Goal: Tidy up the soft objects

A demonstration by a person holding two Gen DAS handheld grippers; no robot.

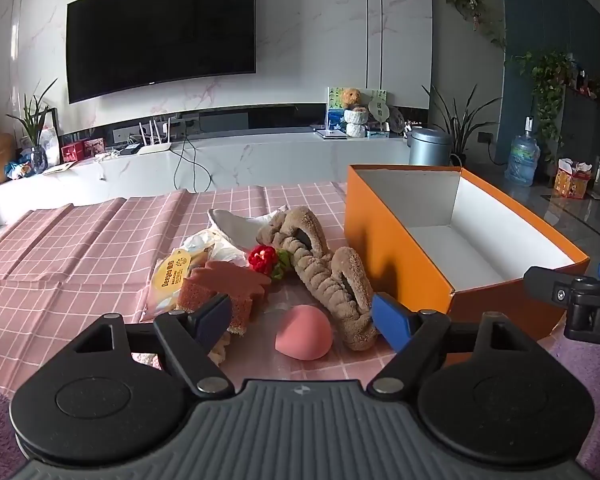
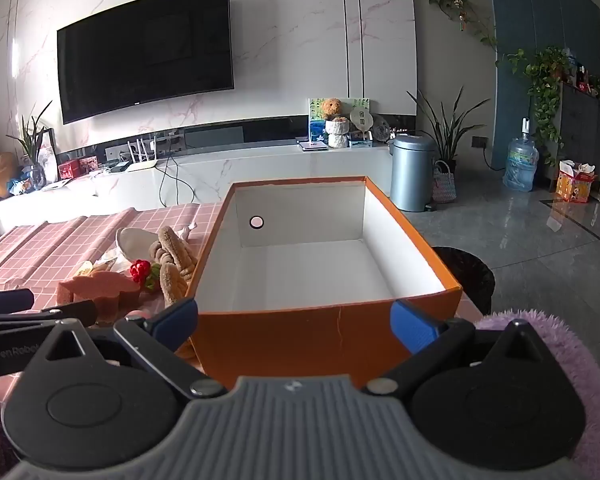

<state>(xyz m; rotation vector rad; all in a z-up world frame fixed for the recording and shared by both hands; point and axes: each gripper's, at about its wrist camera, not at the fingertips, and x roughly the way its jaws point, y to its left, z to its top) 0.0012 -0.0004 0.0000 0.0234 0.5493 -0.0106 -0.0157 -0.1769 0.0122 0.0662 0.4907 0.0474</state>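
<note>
On the pink checked tablecloth (image 1: 80,248) lies a pile of soft things: a pink egg-shaped sponge (image 1: 304,333), a brown plush band (image 1: 332,276), a red knitted flower (image 1: 263,258), a reddish-brown sponge (image 1: 224,288) and a yellow packet (image 1: 172,280). An orange box (image 1: 392,256) with a white empty inside stands to their right. My left gripper (image 1: 302,318) is open, low over the pink sponge. My right gripper (image 2: 294,318) is open in front of the orange box (image 2: 300,336). The pile shows in the right wrist view too, with the brown band (image 2: 172,264).
A white dish (image 1: 236,222) and crumpled white paper (image 1: 216,244) lie behind the pile. A purple fluffy cloth (image 2: 560,360) lies at the table's near right. A black round stool (image 2: 472,276) stands right of the box. A TV wall and a low cabinet are behind.
</note>
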